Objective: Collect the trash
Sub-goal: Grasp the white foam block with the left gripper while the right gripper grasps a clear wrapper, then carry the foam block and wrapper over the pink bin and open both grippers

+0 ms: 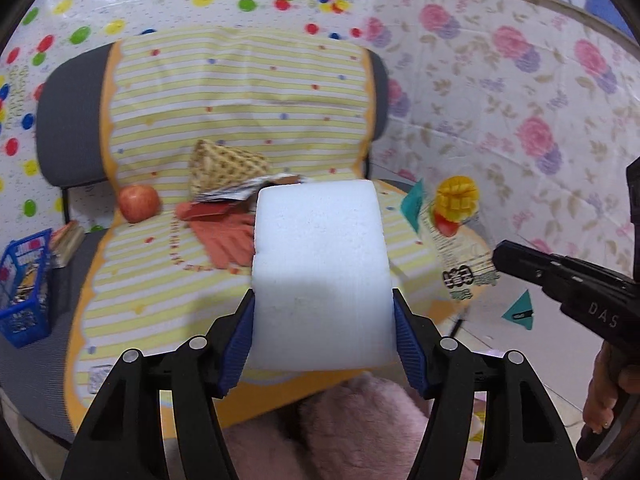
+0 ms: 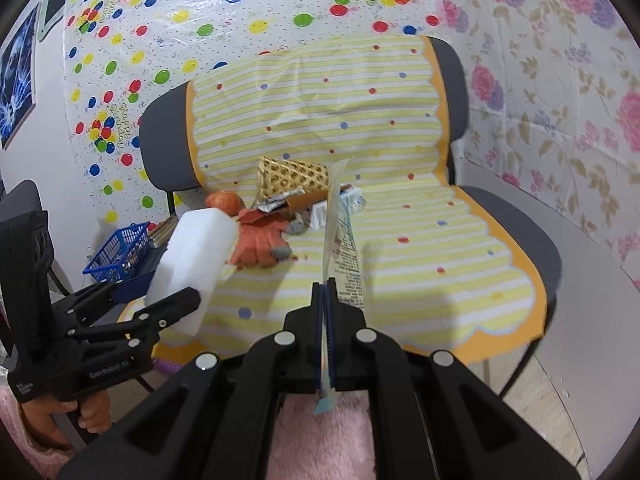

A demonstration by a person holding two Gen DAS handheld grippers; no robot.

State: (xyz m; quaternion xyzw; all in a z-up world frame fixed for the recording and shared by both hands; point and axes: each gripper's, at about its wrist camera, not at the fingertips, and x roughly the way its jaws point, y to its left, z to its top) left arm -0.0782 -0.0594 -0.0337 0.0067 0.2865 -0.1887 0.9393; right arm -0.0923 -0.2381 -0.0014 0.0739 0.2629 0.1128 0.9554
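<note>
Apple (image 1: pixel 138 208) beside orange glove (image 1: pixel 230 240) on striped chair cover (image 1: pixel 240 92); blue basket (image 1: pixel 26 280) apart.

foam block (image 1: pixel 320 264): white, matt, grainy; wrapper (image 2: pixel 340 240): thin glossy plastic film; chair cover (image 2: pixel 400 240): smooth sheet; basket (image 1: pixel 24 280): blue plastic mesh

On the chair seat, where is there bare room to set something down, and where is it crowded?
The seat cover is bare across its right and front, from the glove out to the orange edge. The back-left corner is crowded: apple, wicker cone, wrappers and glove lie close together. The left gripper holds a foam block, the right gripper a packet.
</note>
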